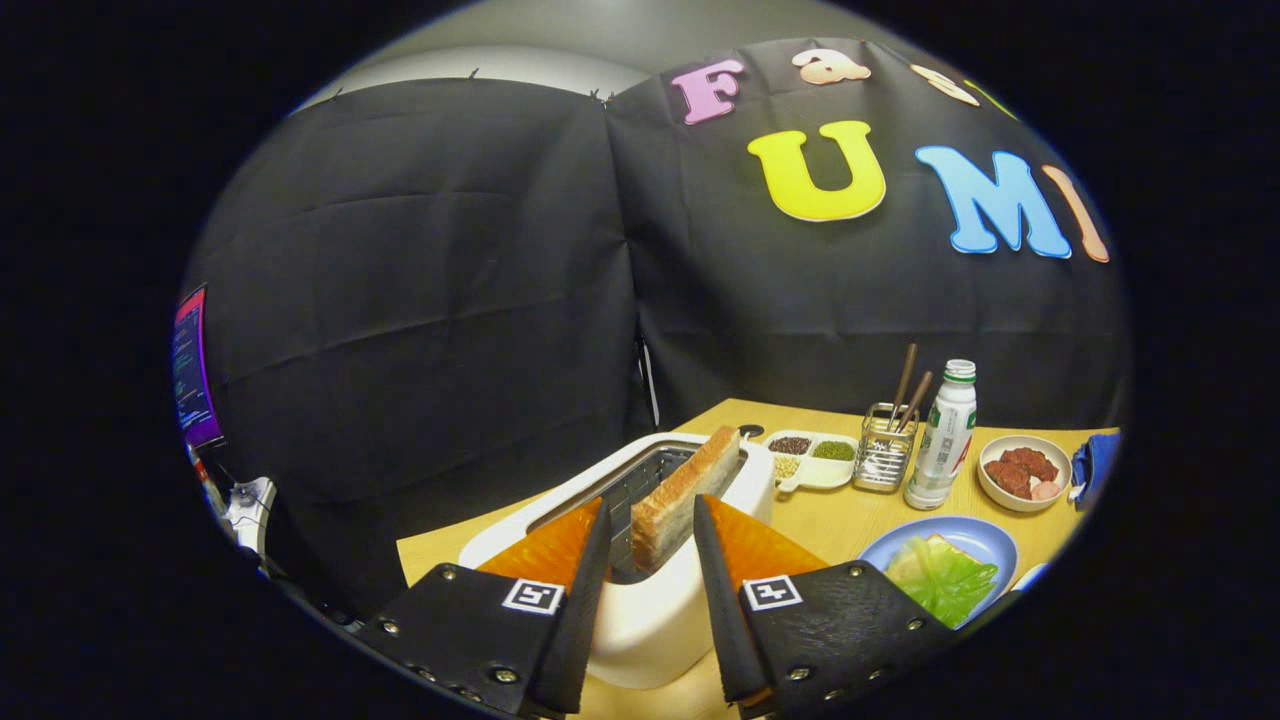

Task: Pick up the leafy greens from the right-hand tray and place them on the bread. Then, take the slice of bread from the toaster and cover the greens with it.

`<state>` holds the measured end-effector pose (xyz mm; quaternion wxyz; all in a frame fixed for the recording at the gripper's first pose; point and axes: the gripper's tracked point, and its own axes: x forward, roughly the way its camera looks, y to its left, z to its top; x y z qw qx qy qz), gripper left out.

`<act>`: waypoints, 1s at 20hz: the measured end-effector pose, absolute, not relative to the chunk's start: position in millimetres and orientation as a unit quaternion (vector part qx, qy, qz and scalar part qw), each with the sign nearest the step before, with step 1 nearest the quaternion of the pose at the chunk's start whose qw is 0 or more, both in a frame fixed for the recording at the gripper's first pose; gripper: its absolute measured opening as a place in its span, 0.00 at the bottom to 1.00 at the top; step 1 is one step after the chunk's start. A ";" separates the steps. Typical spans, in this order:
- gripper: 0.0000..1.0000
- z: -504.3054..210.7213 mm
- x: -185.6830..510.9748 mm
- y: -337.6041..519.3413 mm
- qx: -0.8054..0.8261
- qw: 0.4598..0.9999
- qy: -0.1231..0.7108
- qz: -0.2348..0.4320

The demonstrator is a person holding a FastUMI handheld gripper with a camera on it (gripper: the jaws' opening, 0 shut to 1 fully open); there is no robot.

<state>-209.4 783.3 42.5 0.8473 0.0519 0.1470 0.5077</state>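
Your gripper [650,545] is spread wide and holds nothing. The bread slice [682,497] stands in the toaster [655,610] between your fingers, its long axis running away from you. The greens [942,580] already lie on the plate [985,537] to your right.

One toaster [655,600] is counted at the claw [650,530], with one bread slice [680,495] between its two spread fingers [590,560]. Beyond are one blue plate [975,540], one bowl [1020,492], one bottle [942,437], one divided dish [815,470] and two sticks [908,388].
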 end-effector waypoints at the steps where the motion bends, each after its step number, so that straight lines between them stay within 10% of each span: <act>1: 0.51 52.2 -214.0 775.1 0.057 0.848 0.148 0.505; 2: 0.18 39.7 -211.8 791.4 0.064 0.846 0.152 0.506; 5: 0.19 43.5 -212.8 789.1 0.093 0.845 0.148 0.506; 6: 0.05 48.4 -213.3 791.4 0.105 0.841 0.148 0.510; 20: 0.05 118.6 -168.4 708.7 0.229 0.825 0.104 0.505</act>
